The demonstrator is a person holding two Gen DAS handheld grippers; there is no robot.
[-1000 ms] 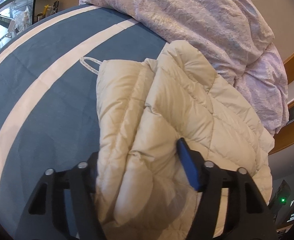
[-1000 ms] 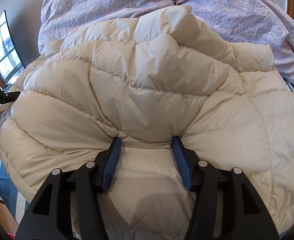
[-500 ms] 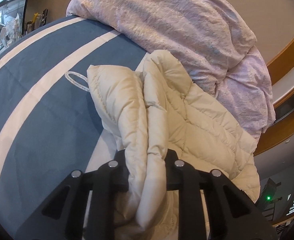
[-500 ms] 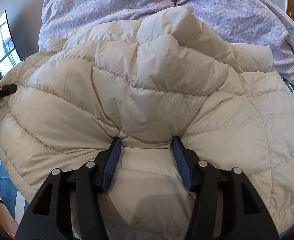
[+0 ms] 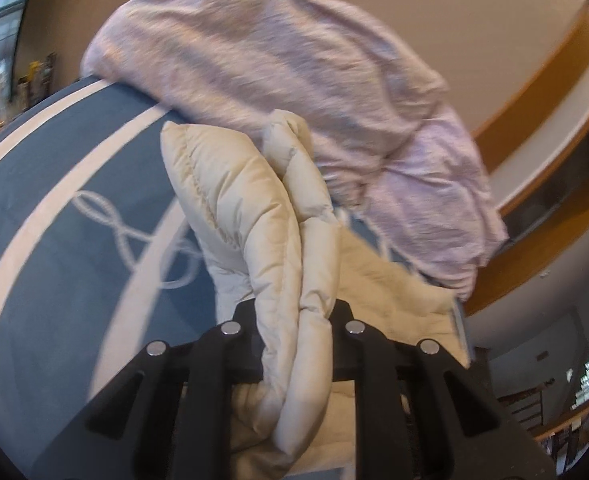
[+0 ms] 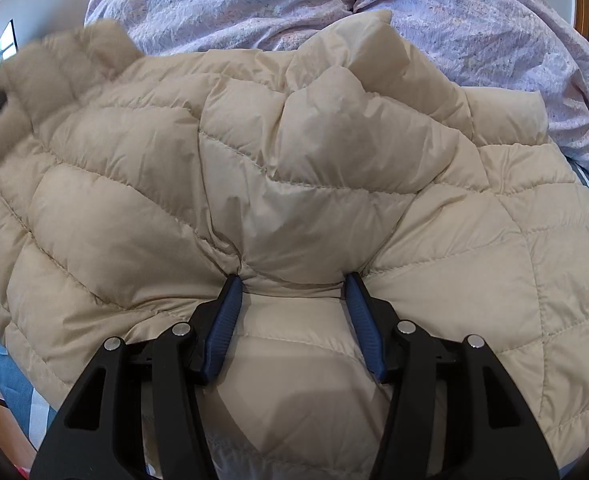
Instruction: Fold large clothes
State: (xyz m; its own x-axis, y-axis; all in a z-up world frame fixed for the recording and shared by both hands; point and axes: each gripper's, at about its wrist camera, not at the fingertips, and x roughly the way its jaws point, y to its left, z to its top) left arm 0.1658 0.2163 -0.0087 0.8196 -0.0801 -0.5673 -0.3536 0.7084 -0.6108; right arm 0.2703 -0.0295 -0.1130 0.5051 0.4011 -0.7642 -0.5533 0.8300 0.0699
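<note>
**Inspector:** Bedspread [image 5: 54, 240], blue-grey with white stripes and a rope motif, is the base surface. Against its far edge lies a crumpled lilac duvet [image 5: 278, 52].

**Clerk:** And the garment?

**Inspector:** Cream quilted down jacket [image 6: 294, 184] lies spread on the bedspread, its far side touching the duvet. One part of it [image 5: 254, 208] is raised off the bedspread in a thick double fold; that view is motion-blurred.

**Clerk:** Left gripper?

**Inspector:** Left gripper [image 5: 294, 312] has its jaws drawn close together, clamped on that raised fold, with padding bulging out in front of the fingers and behind them.

**Clerk:** Right gripper?

**Inspector:** Right gripper [image 6: 292, 280] sits at the jacket's near side. Its blue pads [image 6: 226, 316] stand moderately apart, both pressed into a bunched panel of jacket that fills the gap between them.
</note>
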